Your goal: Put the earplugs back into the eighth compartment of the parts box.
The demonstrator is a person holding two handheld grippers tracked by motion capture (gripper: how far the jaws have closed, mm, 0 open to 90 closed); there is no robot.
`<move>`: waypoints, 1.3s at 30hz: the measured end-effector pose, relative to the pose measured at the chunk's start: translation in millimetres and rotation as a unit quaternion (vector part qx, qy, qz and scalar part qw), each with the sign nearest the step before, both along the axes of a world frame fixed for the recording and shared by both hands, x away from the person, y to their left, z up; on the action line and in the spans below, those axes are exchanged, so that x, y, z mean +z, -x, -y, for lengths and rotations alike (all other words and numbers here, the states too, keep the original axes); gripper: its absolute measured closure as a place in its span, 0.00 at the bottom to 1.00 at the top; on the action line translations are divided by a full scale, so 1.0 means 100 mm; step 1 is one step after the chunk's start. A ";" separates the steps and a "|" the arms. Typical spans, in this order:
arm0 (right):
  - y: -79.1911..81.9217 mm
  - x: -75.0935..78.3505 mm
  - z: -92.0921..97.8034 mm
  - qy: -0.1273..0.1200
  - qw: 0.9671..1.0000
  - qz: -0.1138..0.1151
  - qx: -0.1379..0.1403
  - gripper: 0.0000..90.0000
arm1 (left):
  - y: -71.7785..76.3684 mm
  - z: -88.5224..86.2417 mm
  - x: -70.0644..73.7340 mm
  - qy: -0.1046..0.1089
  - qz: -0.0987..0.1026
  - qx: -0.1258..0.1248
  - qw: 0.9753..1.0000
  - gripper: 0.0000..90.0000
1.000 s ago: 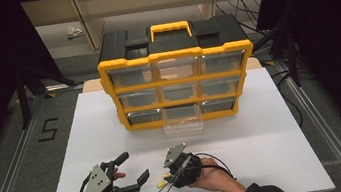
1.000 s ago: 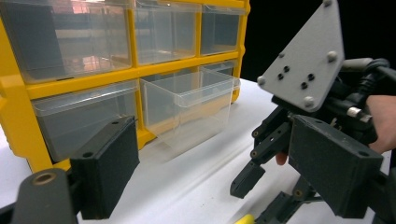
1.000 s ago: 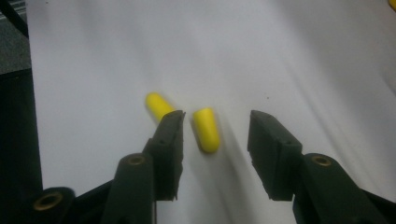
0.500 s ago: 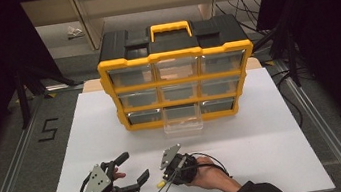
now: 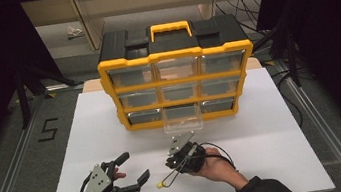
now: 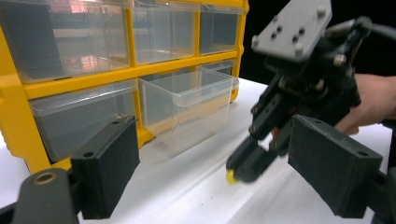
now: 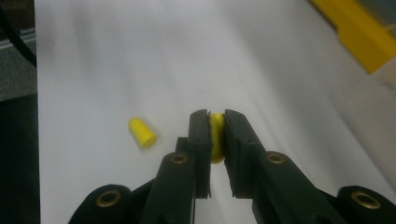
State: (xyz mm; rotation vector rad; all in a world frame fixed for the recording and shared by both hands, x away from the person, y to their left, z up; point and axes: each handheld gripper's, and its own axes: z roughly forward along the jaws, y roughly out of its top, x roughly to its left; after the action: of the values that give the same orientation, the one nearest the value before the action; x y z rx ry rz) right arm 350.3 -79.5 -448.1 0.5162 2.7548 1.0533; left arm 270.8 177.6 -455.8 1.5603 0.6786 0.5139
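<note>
1. High view: a yellow and black drawer organizer [image 5: 177,72] stands at the back of a white counter [image 5: 275,137]. Its bottom middle drawer [image 5: 182,123] is pulled out toward the person. In front of the organizer, the right gripper [image 5: 163,183] is held in a hand and tilted down to the counter, its tips at a small yellow earplug [image 5: 159,184]. The left gripper [image 5: 134,167] rests farther left of the organizer's front, its fingers spread wide with nothing between them.

2. Left gripper view: this gripper's own two black fingers [image 6: 106,163] stand far apart. Between them, in front of the organizer [image 6: 14,126] and its open clear drawer [image 6: 187,105], the right gripper [image 6: 243,170] points down at the counter with a yellow earplug [image 6: 230,176] at its tips.

3. Right gripper view: the fingers [image 7: 201,135] are nearly together, clamped on a yellow earplug [image 7: 216,135] squeezed between them. A second yellow earplug [image 7: 142,132] lies loose on the counter [image 7: 116,56] just beside the fingers, on the side away from the organizer's yellow edge [image 7: 355,32].
</note>
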 end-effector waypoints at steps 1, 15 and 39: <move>-0.01 0.02 0.02 -0.005 1.000 0.003 -0.001 0.91 | 0.00 0.00 0.00 0.000 0.000 0.000 1.000 0.18; -0.10 0.43 0.32 -0.092 0.993 0.052 -0.057 0.91 | 0.00 0.00 0.00 -0.001 0.001 -0.001 1.000 0.18; -0.41 0.51 0.70 -0.144 0.969 0.092 -0.177 0.91 | 0.00 0.00 0.00 0.002 0.003 -0.001 1.000 0.18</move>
State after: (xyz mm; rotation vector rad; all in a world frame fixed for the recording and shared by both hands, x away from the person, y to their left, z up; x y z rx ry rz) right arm 391.2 -149.3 -397.0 0.8614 2.2494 1.3334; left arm 270.5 177.8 -455.4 1.5556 0.6723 0.5151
